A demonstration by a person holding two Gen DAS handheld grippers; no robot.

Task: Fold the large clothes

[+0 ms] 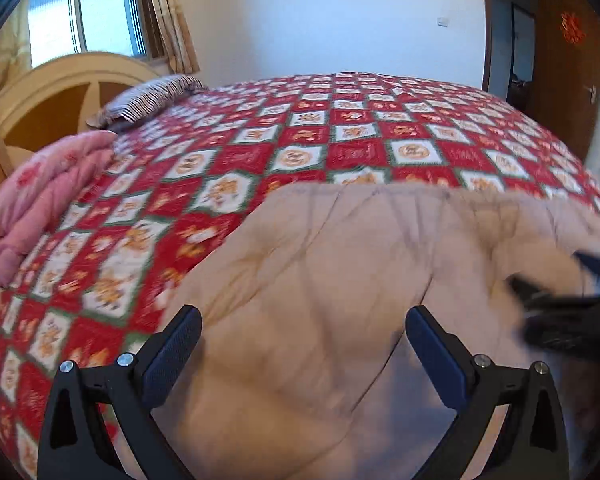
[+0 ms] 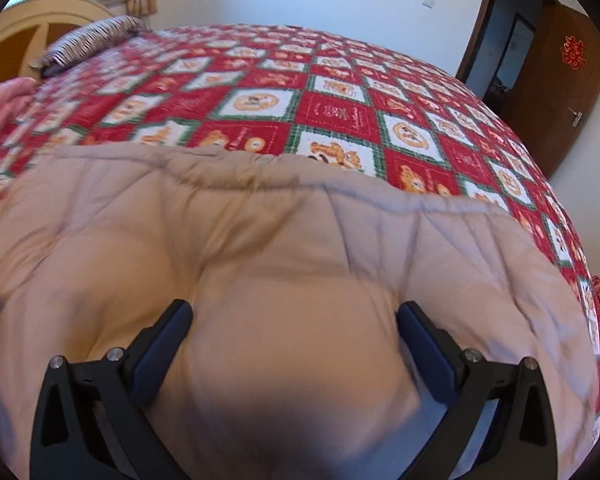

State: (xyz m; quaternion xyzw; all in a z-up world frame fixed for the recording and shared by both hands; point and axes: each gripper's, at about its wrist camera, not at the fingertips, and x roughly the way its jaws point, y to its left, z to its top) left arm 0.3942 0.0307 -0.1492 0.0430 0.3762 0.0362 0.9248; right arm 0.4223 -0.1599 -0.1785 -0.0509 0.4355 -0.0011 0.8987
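A large beige padded garment (image 1: 340, 272) lies spread on the red patterned bedspread (image 1: 260, 152), its far hem running across the bed. My left gripper (image 1: 303, 320) is open just above the garment's left part, nothing between its fingers. The right gripper (image 1: 560, 312) shows as a dark blurred shape at the right edge of the left wrist view. In the right wrist view the same beige garment (image 2: 284, 248) fills the lower half, over the bedspread (image 2: 340, 100). My right gripper (image 2: 294, 316) is open over a puffy fold, with the cloth bulging between its spread fingers.
A folded pink quilt (image 1: 48, 200) lies at the bed's left side. A striped pillow (image 1: 148, 96) rests by the yellow headboard (image 1: 60, 92). A brown door (image 1: 560, 68) stands open at the right, beyond the bed's far edge. A window (image 1: 88, 12) is at the top left.
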